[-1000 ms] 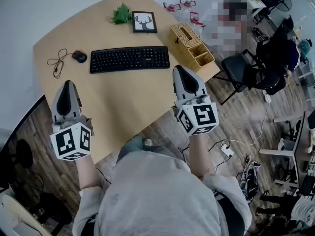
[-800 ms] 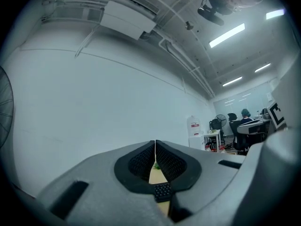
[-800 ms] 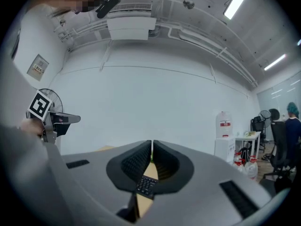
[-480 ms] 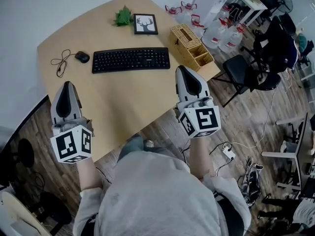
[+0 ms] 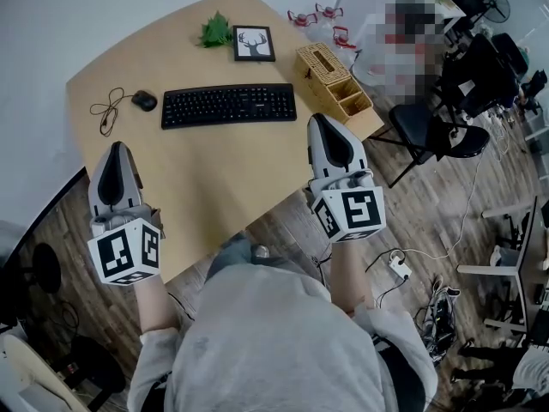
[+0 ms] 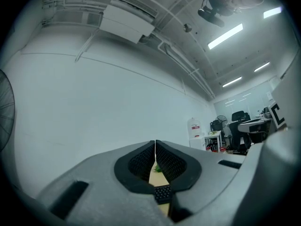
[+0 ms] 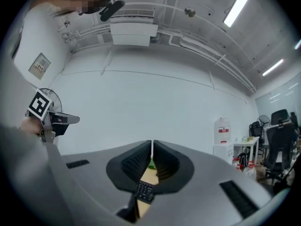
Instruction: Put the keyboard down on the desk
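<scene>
A black keyboard (image 5: 228,105) lies flat on the light wooden desk (image 5: 214,178), toward its far side. My left gripper (image 5: 117,147) hovers over the desk's near left edge, shut with nothing in it. My right gripper (image 5: 318,120) hangs at the near right edge, also shut and empty. Both point level toward the far wall, well short of the keyboard. In the left gripper view a sliver of the keyboard (image 6: 162,192) shows under the closed jaws of that gripper (image 6: 155,142). The right gripper view shows the same keyboard (image 7: 144,192) below its own gripper (image 7: 152,142).
A black mouse (image 5: 143,99) with a coiled cable (image 5: 105,111) lies left of the keyboard. Behind it stand a small green plant (image 5: 214,30) and a framed deer picture (image 5: 254,42). A wicker box (image 5: 334,81) sits at the desk's right corner. Black chairs (image 5: 433,127) stand to the right.
Both grippers shifted slightly right in the view a second ago and have since held still, shut. The keyboard has not moved.
</scene>
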A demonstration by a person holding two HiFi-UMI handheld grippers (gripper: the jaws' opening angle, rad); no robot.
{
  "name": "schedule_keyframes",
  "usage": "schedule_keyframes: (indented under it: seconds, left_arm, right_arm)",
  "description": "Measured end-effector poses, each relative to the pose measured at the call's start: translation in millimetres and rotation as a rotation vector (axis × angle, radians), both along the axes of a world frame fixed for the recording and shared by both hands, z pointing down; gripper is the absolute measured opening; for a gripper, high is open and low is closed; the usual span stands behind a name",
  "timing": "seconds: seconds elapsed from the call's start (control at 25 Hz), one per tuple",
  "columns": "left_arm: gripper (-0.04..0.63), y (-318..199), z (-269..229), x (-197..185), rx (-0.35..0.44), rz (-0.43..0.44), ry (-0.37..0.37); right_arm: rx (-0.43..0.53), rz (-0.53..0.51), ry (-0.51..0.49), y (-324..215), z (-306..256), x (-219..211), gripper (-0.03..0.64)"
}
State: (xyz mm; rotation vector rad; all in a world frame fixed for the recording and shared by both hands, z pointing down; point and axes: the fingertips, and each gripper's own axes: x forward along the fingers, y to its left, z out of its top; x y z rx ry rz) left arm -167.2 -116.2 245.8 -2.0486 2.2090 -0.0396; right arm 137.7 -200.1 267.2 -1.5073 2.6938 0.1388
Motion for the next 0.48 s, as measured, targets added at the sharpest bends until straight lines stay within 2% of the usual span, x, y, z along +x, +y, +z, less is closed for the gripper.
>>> schedule_keyframes:
  seconds: [0.48]
  left_arm:
    - [0.011, -3.2, 1.4, -2.9, -0.001, 0.007, 0.008]
  right_arm:
    - [0.015, 0.011, -0.002, 0.7, -3.2, -1.4, 0.015]
